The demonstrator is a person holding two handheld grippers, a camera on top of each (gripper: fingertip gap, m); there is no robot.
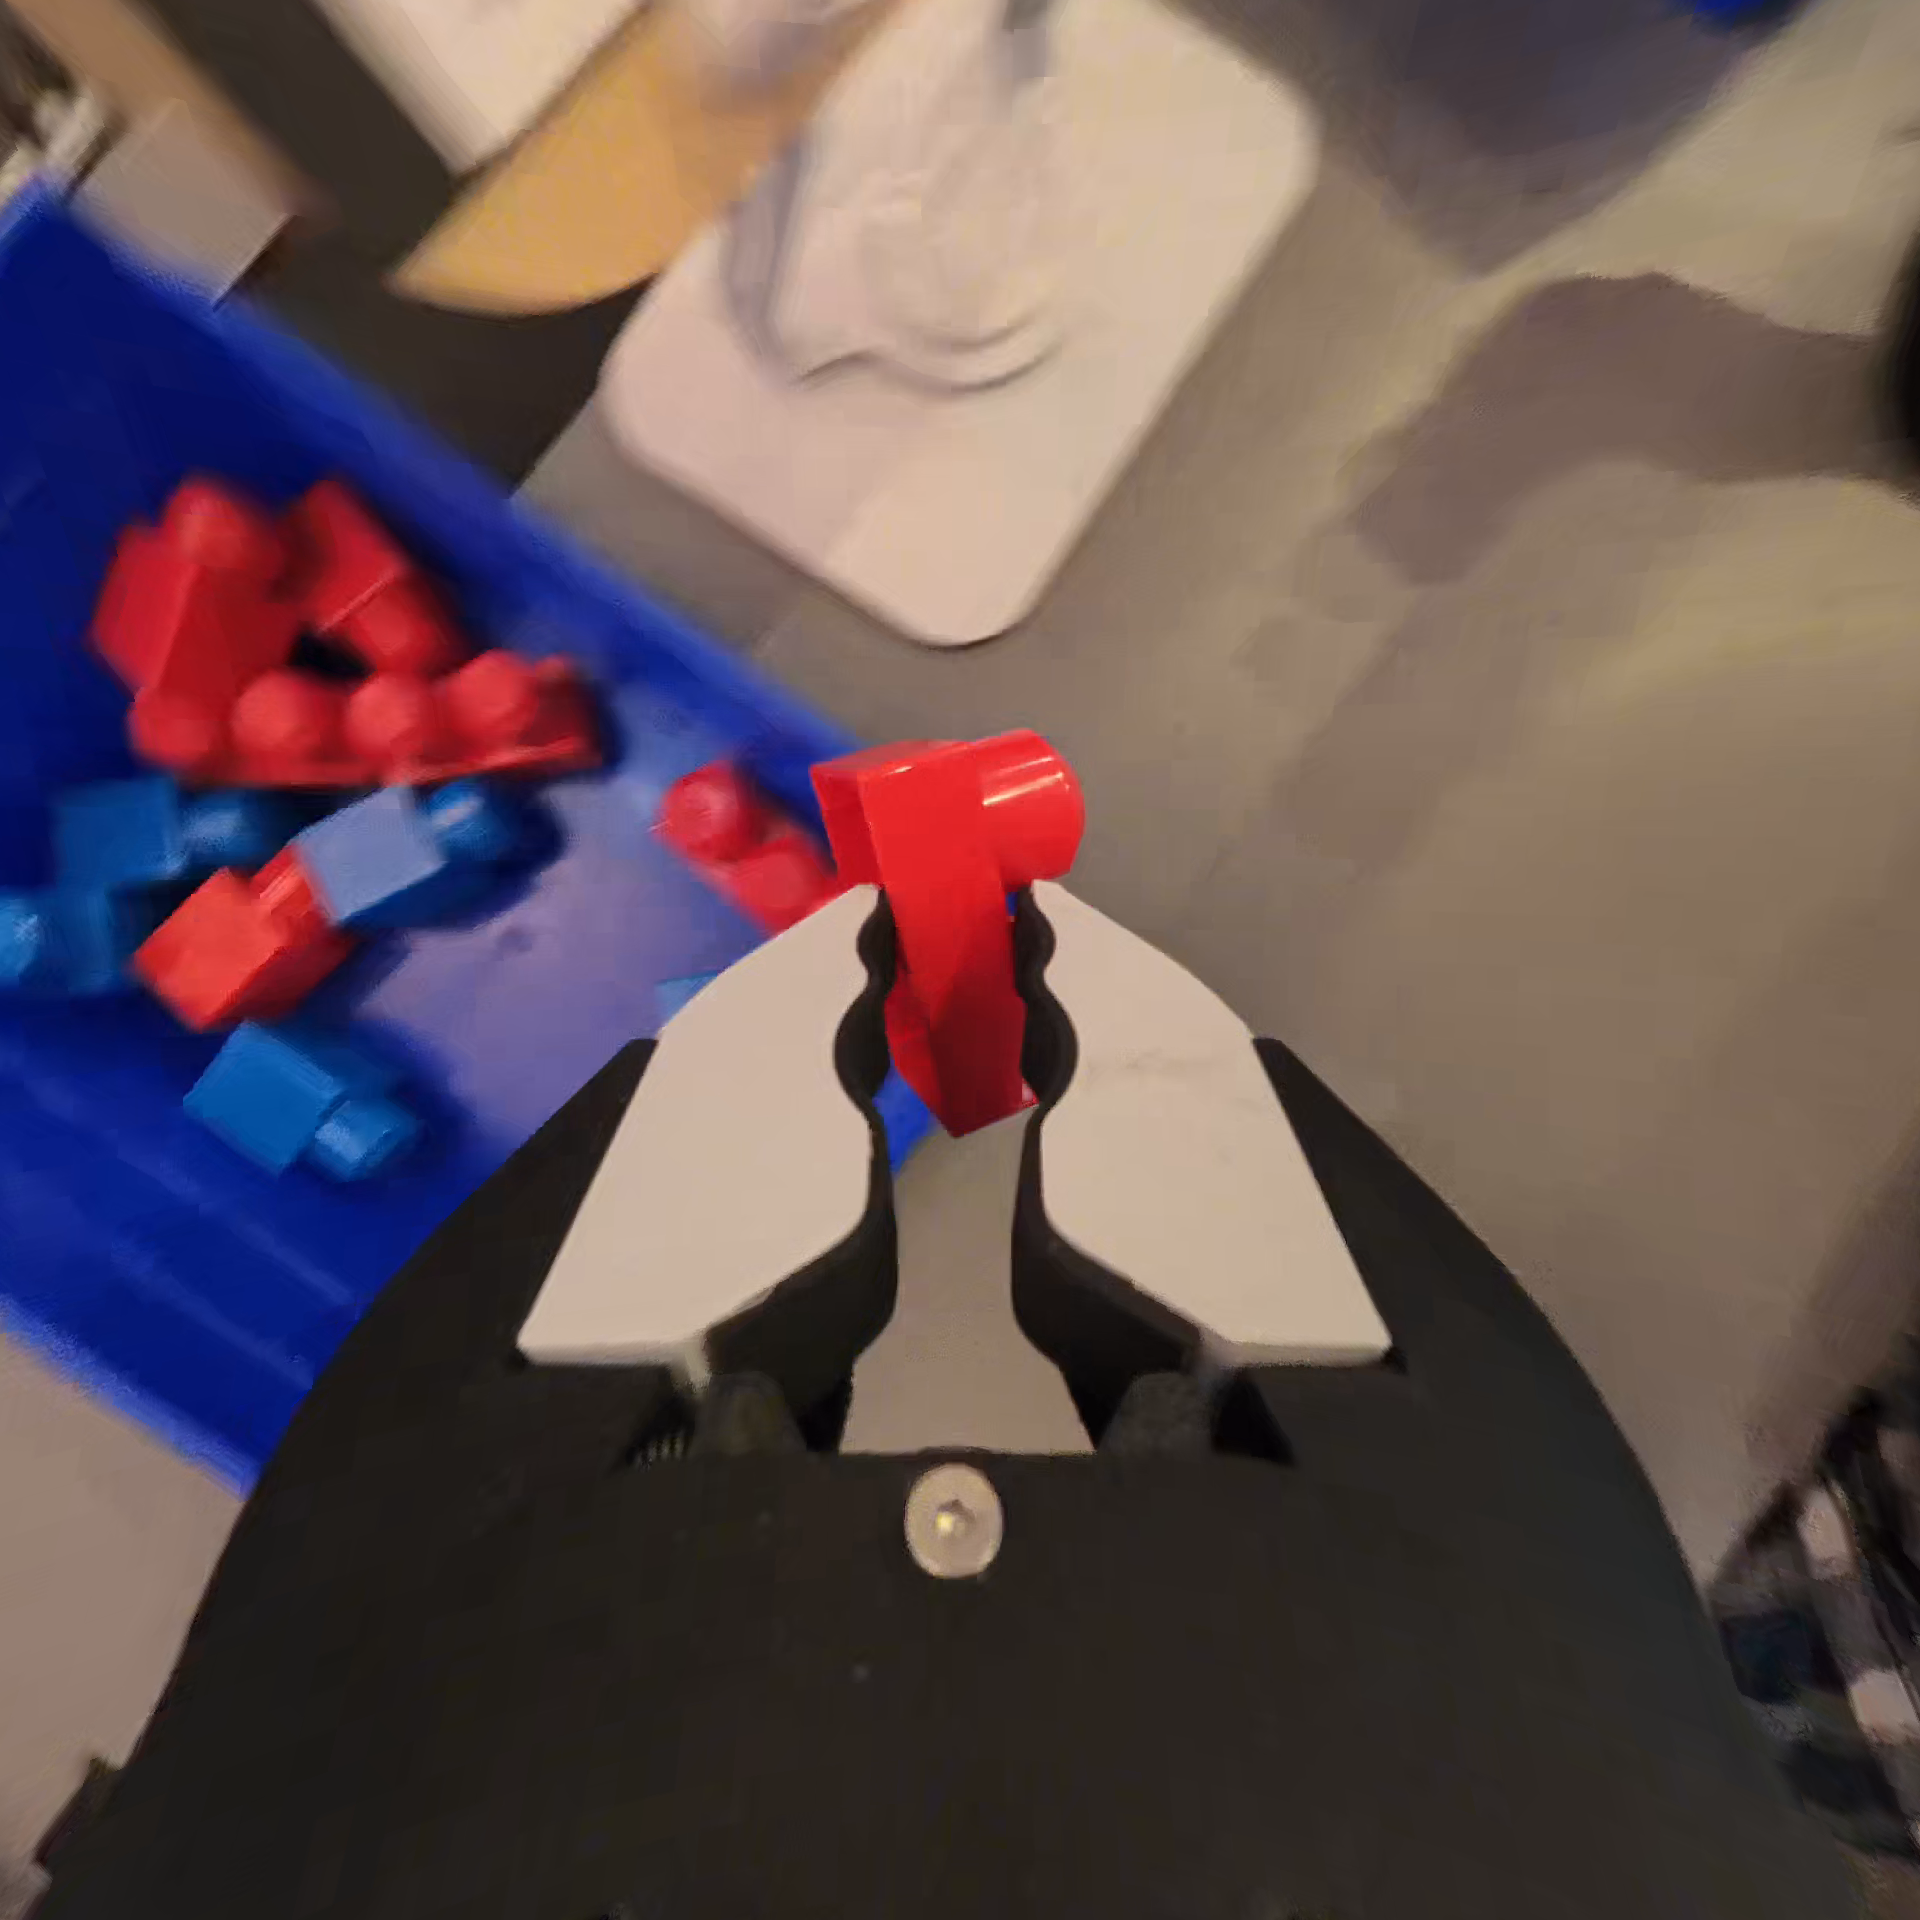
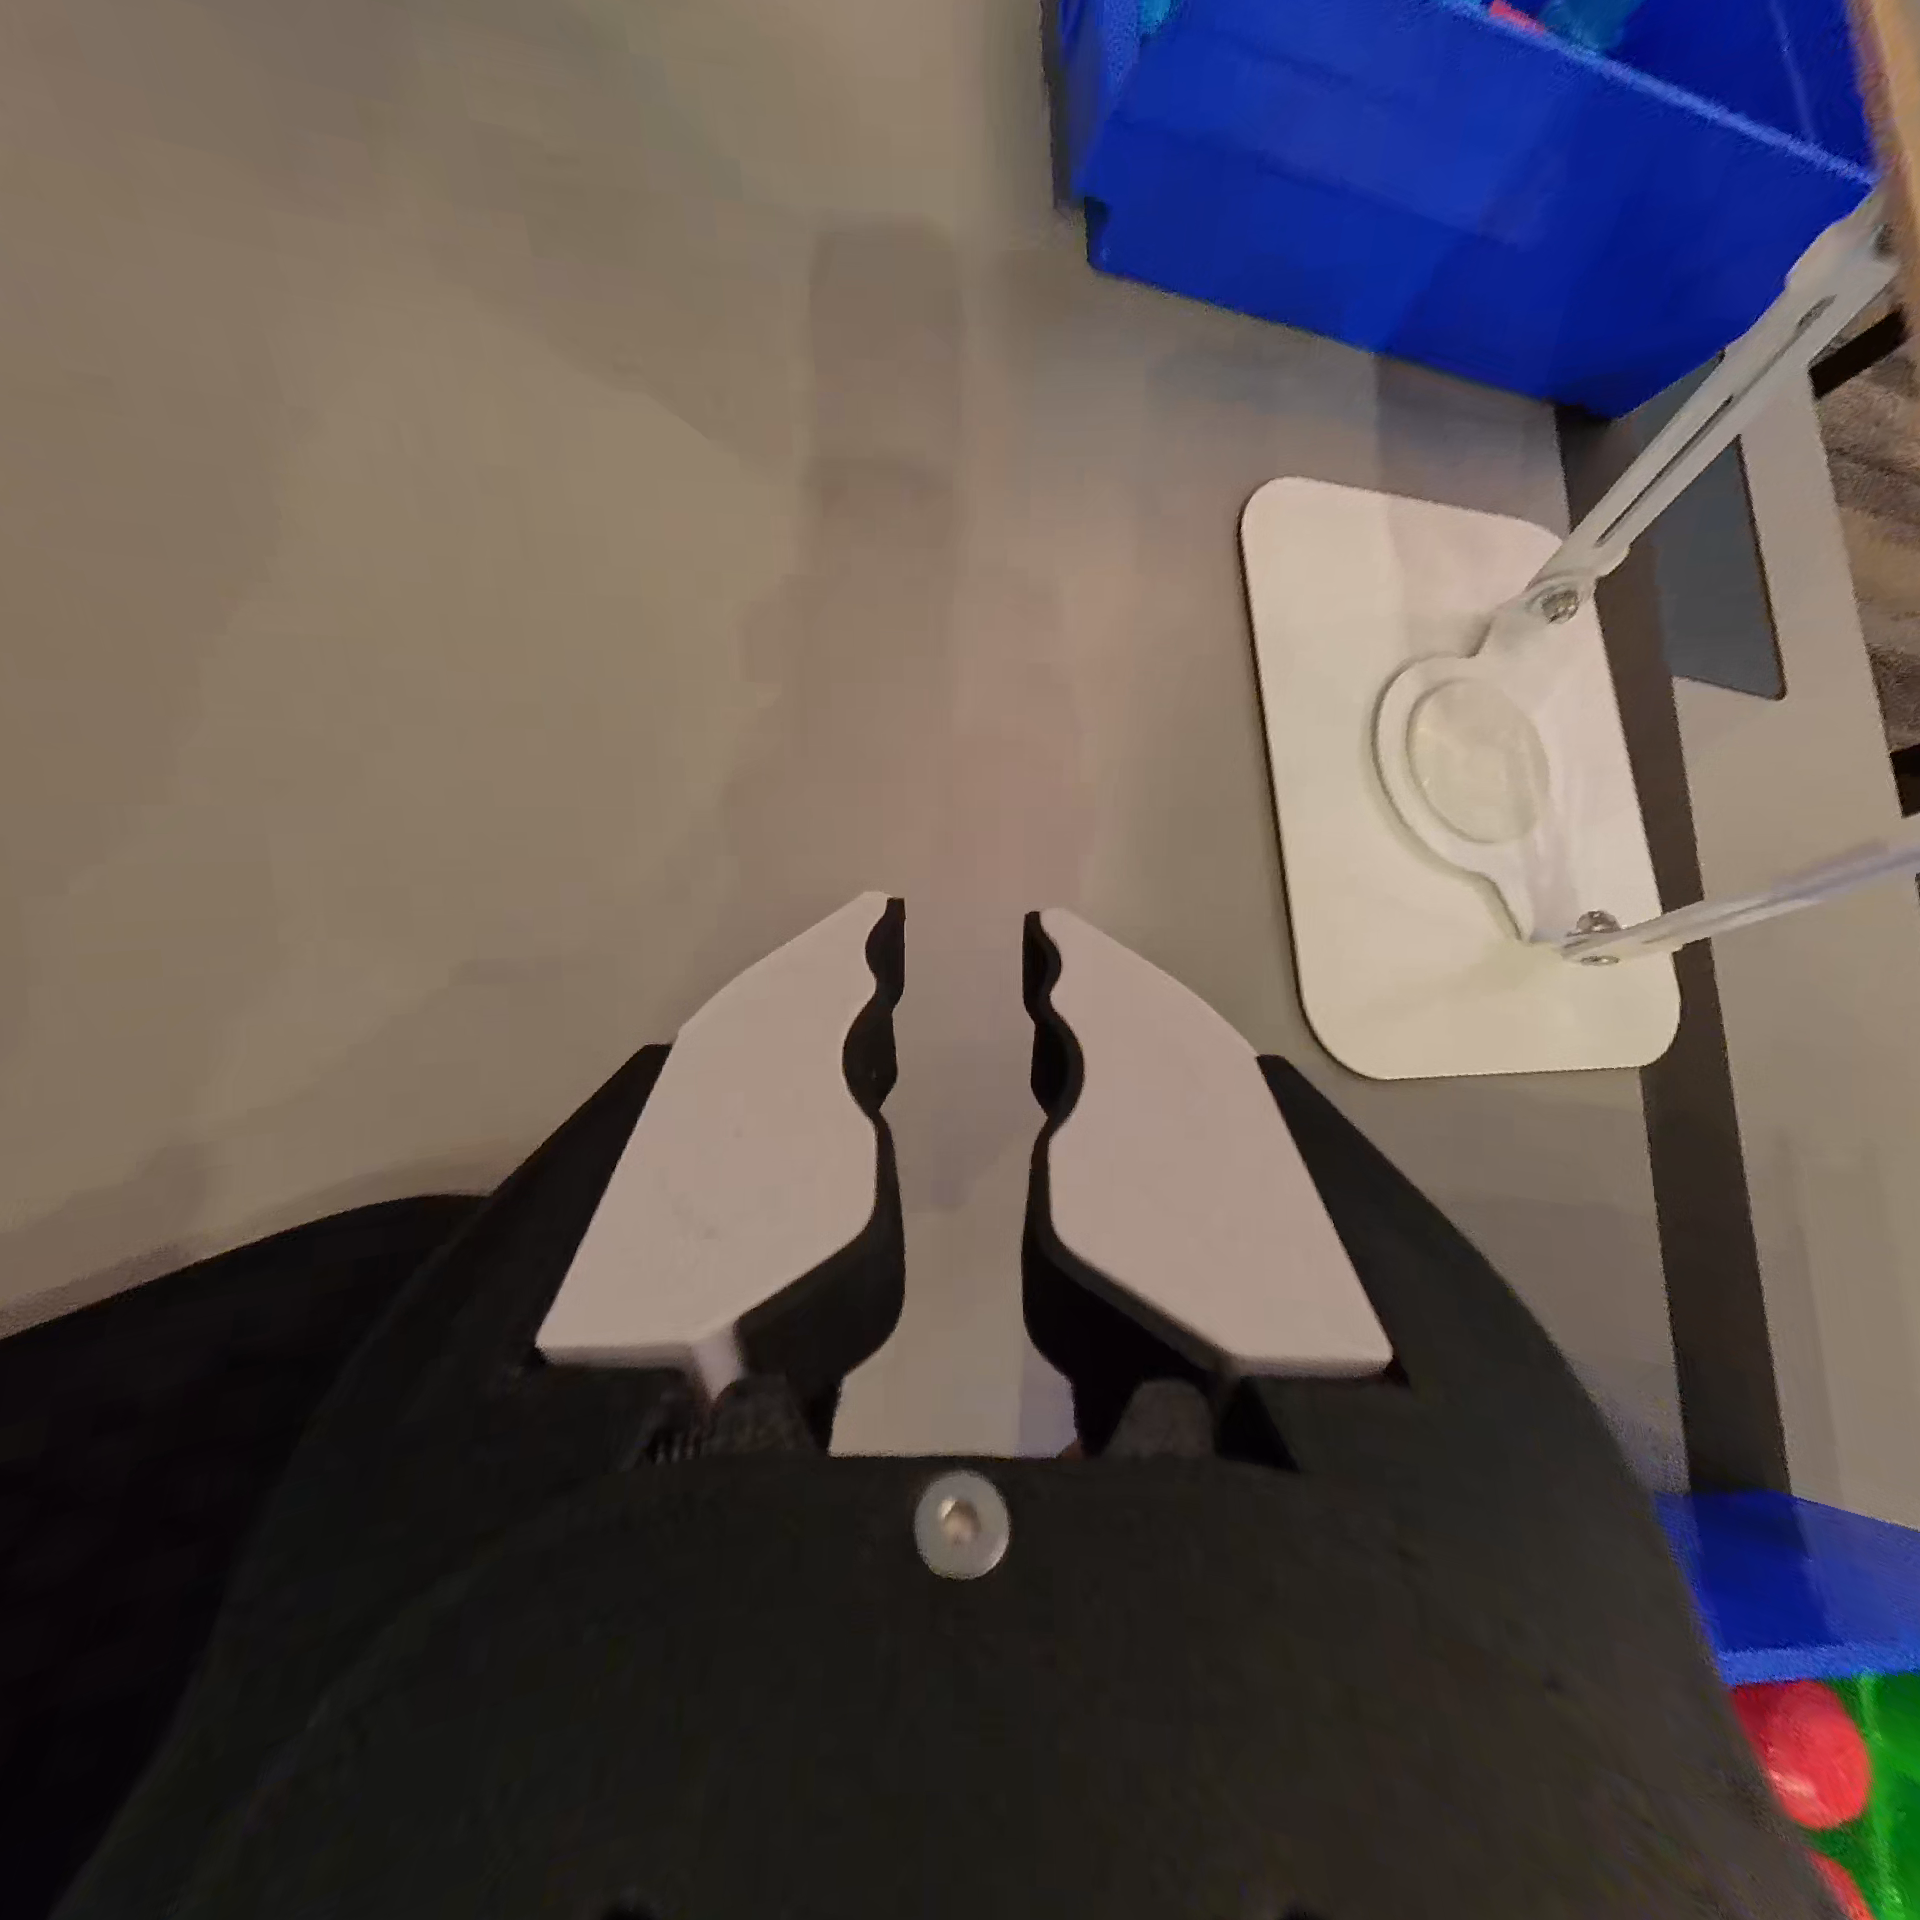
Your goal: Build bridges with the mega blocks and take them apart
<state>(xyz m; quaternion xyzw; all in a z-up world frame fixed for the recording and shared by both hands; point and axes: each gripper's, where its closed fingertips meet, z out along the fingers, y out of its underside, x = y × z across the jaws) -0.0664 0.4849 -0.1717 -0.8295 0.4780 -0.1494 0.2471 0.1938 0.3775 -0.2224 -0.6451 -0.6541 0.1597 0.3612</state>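
Observation:
My left gripper (image 1: pixel 954 906) is shut on a red block (image 1: pixel 951 862), whose round stud sticks out past the fingertips to the right. It holds the block in the air just right of a blue bin (image 1: pixel 187 1226). The bin holds several loose red blocks (image 1: pixel 312 644) and blue blocks (image 1: pixel 301 1112). My right gripper (image 2: pixel 963 914) is open with nothing between its pads, above the bare grey table (image 2: pixel 468 520).
A white stand base (image 1: pixel 966 343) lies beyond the left gripper; it also shows in the right wrist view (image 2: pixel 1340 831) with clear plastic arms. Another blue bin (image 2: pixel 1455 197) stands at the top right. A blue bin corner (image 2: pixel 1797 1590) with red and green pieces is at the lower right. Spacing between my two grippers at the tips: around 30 cm.

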